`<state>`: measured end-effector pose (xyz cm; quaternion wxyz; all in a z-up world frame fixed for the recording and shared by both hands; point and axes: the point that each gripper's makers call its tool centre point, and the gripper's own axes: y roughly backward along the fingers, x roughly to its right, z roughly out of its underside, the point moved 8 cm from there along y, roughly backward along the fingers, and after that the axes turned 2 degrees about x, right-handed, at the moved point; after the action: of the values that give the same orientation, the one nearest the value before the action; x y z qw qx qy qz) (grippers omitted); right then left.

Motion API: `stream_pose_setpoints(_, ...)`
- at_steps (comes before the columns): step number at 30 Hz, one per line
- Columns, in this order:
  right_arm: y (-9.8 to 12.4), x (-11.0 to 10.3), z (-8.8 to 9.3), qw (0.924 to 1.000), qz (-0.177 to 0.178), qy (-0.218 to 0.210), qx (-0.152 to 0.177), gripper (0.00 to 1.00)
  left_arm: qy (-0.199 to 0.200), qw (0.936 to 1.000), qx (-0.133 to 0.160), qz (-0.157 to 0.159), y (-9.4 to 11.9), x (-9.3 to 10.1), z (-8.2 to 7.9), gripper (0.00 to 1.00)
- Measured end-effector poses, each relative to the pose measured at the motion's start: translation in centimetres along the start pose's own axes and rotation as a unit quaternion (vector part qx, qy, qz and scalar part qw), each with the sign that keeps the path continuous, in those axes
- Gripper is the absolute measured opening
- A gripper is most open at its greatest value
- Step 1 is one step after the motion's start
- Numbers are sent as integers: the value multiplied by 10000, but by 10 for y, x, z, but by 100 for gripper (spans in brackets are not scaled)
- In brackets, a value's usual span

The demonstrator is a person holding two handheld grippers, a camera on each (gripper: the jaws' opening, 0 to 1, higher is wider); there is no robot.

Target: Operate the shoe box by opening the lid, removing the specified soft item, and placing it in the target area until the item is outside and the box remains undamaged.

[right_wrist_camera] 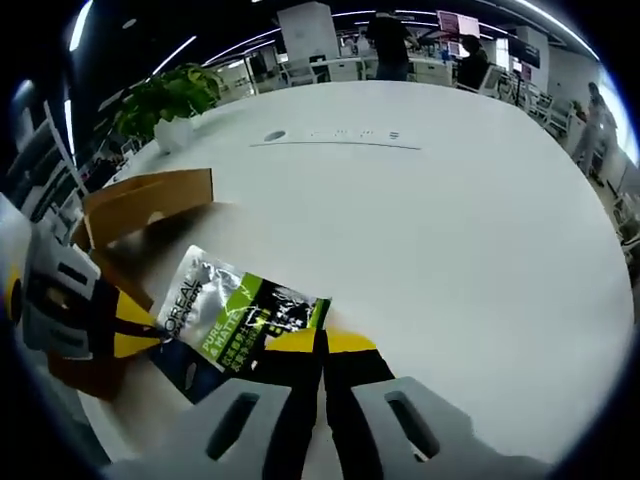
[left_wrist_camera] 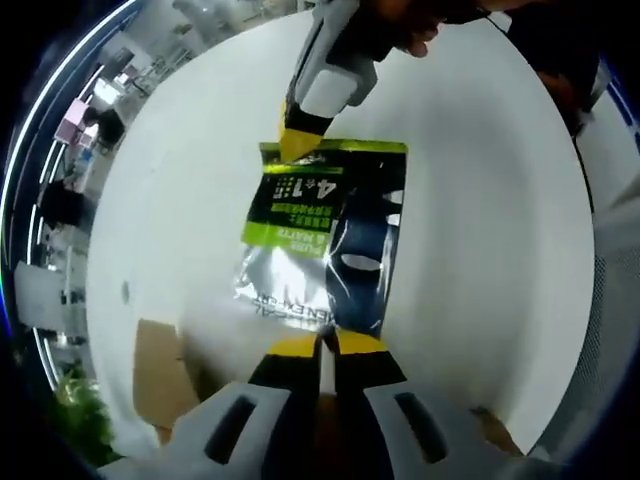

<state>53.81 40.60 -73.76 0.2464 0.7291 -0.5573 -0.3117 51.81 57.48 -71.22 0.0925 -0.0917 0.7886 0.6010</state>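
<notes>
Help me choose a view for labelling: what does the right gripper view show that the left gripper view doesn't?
Right gripper view alone: a leafy green potted plant at the white round table's far edge, people standing at desks behind, and the brown cardboard shoe box's raised flap.

Left gripper view alone: a person's hand gripping the right tongs.

Both: the flat silver, green and black foil packet pinched at opposite edges by both tongs, the left tongs shut on its near edge, over the table.

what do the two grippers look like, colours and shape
Both match: the left gripper and right gripper each have two black jaws with yellow tips, rising from a light grey body with dark oval slots. The person's hand shows beside a dark sleeve.
</notes>
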Motion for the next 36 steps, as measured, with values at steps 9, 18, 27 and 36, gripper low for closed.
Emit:
stream_pose_setpoints(9,-1,0,0,9999,94,-60,-13,0,660,9969,412,98,14,-5,1,11)
stream_pose_setpoints(18,-1,-1,-1,9995,174,-241,-62,0,1306,9872,891,207,32,-13,2,13)
stream_pose_setpoints(27,-1,-5,1,9990,332,-280,-55,0,1784,9755,1269,215,50,-17,8,13)
stream_pose_setpoints(36,1,-7,1,9993,312,-129,-138,0,2240,9620,1551,202,72,-21,21,15)
